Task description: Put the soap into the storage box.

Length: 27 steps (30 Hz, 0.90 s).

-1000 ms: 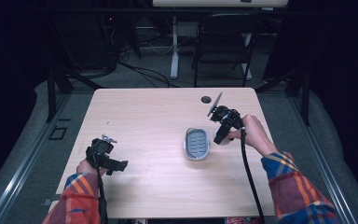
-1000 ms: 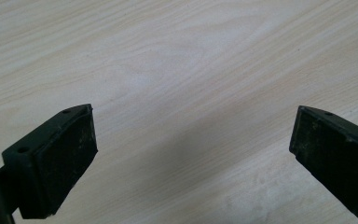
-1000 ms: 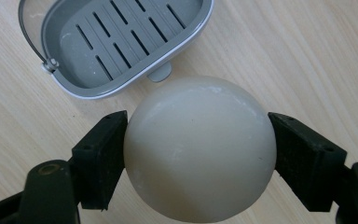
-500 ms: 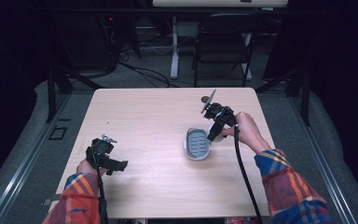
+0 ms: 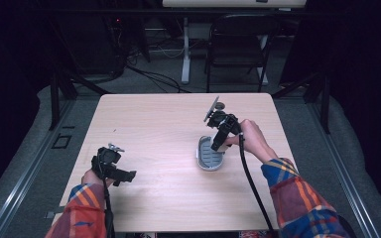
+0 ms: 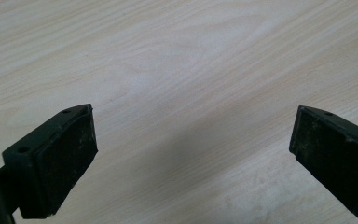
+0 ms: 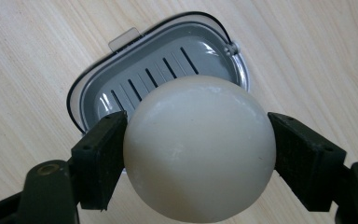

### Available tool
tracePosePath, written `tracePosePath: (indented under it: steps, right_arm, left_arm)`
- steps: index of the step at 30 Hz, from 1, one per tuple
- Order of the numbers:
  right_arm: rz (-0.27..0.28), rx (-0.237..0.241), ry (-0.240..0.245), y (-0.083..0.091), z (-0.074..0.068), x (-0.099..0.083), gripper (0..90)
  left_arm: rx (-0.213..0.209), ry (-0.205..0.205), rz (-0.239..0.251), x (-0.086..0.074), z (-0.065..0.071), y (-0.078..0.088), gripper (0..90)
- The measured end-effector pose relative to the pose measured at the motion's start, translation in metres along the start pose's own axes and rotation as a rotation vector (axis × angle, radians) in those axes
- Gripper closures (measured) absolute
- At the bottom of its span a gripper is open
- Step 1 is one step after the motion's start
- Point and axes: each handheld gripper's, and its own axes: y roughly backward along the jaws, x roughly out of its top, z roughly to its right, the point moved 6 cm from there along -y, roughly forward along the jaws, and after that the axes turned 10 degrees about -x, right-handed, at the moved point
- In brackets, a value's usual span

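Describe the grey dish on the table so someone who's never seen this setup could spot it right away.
Start at the light wooden table and look at its right half, just under the right gripper. There lies the soap dish, an oval grey tray with a row of drain slots in its floor. It is the sole container there; the soap gripped above it is a smooth cream round.

In the right gripper view the round pale soap [image 7: 199, 148] covers the near part of the grey slotted soap dish [image 7: 168, 70], and the soap's lower curve runs out at the bottom edge. In the high view the soap beside that dish [image 5: 209, 154] is too small to make out. Next to the dish, toward the table's far edge, a small dark round thing [image 5: 220, 105] cannot be identified.
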Motion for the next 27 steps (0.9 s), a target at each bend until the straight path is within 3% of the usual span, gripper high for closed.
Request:
tracePosePath:
  steps: [13,27]
  right_arm:
    - [0.012,0.04,0.013,-0.012,-0.013,0.013,22.7]
    - [-0.008,0.064,0.031,-0.025,-0.019,0.012,22.6]
  left_arm:
    - [-0.001,0.0,0.0,0.0,0.0,0.0,0.7]
    - [-0.003,-0.001,-0.004,0.0,0.0,0.0,0.7]
